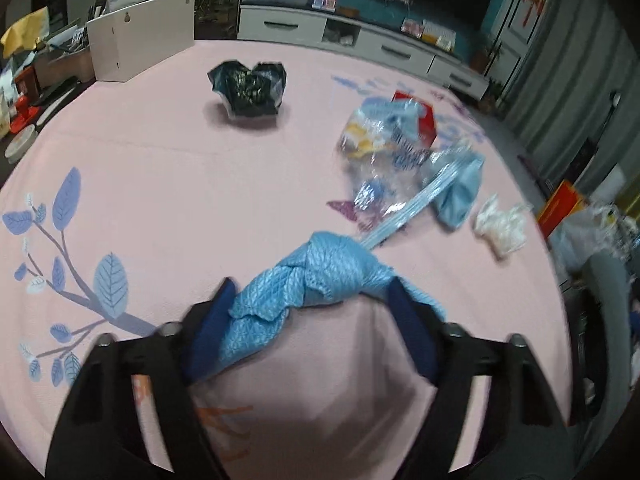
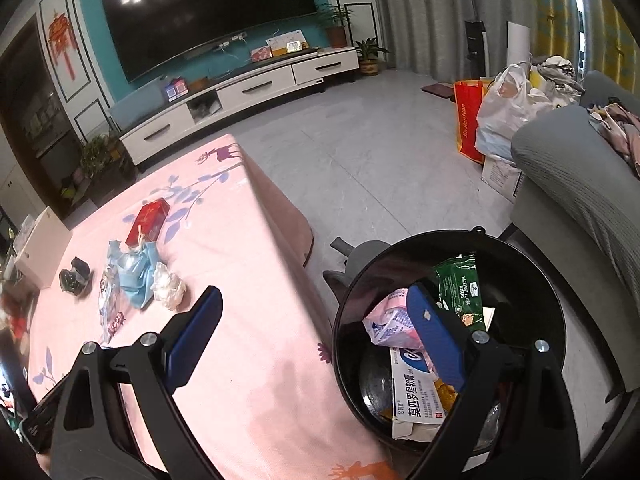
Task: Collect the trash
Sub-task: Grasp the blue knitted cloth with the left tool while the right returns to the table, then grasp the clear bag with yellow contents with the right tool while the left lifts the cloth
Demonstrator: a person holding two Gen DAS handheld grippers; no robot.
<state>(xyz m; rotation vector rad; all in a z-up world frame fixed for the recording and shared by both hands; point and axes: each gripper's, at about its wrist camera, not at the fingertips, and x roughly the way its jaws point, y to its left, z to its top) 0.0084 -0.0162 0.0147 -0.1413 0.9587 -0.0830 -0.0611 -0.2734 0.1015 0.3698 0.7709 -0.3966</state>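
A twisted light-blue cloth (image 1: 316, 280) lies on the pink counter (image 1: 160, 184), held between the jaws of the left gripper (image 1: 310, 300), whose pads press its ends. Beyond it sit crumpled wrappers (image 1: 384, 148) and a black bag (image 1: 248, 88). The right gripper (image 2: 316, 324) hangs with jaws wide, empty, over the black bin (image 2: 520, 264) holding packets.

Wrappers (image 1: 384, 148): motion-blurred, print unreadable. Bin (image 2: 532, 252): near rim cut off by right tongs (image 2: 316, 332) and the frame edge. Cloth (image 1: 304, 284): far end hidden behind a pad. Desk (image 1: 160, 184): near edge out of frame.
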